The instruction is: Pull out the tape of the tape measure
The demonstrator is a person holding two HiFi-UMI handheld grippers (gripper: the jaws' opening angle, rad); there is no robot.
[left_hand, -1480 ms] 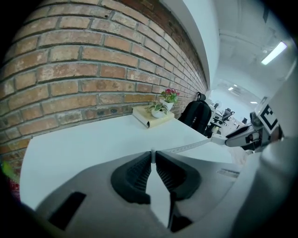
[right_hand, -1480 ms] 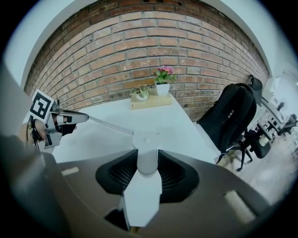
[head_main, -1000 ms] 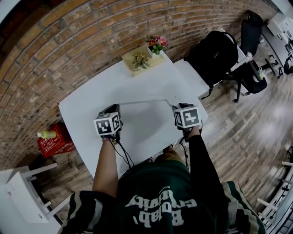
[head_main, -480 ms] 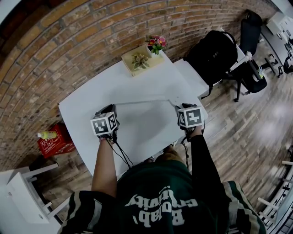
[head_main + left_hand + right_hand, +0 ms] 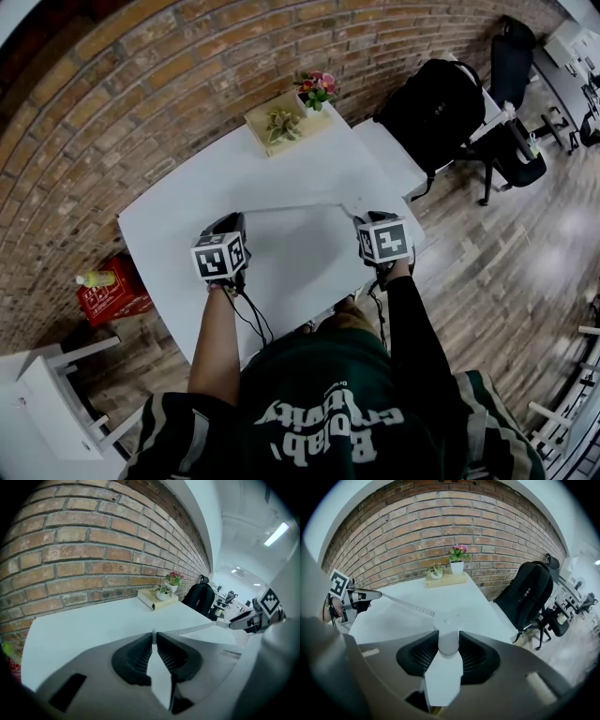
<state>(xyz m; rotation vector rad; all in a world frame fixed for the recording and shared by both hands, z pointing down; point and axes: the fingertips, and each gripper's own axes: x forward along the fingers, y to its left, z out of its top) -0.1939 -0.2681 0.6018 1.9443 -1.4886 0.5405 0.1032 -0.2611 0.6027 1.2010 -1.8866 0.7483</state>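
Head view: the tape shows as a thin straight line over the white desk, stretched between the two grippers.
Tape axis: its long axis runs left to right, roughly along the desk's near edge. The free end is at the left gripper and the case end is at the right gripper.
Tape measure: the white round case sits between the right gripper's jaws. The tape leaves it toward the left gripper.
Right gripper: the jaws are clamped on the case, with the pads against its two sides.
Left gripper: the jaws are almost together, pinching the end of the tape. From there the tape leads off to the right toward the other gripper.
Arms: both reach forward from the body, well apart. Each gripper tilts down over the desk. The left forearm is bare and the right is in a dark sleeve.
Far edge of desk: a wooden block with plants stands by the brick wall.
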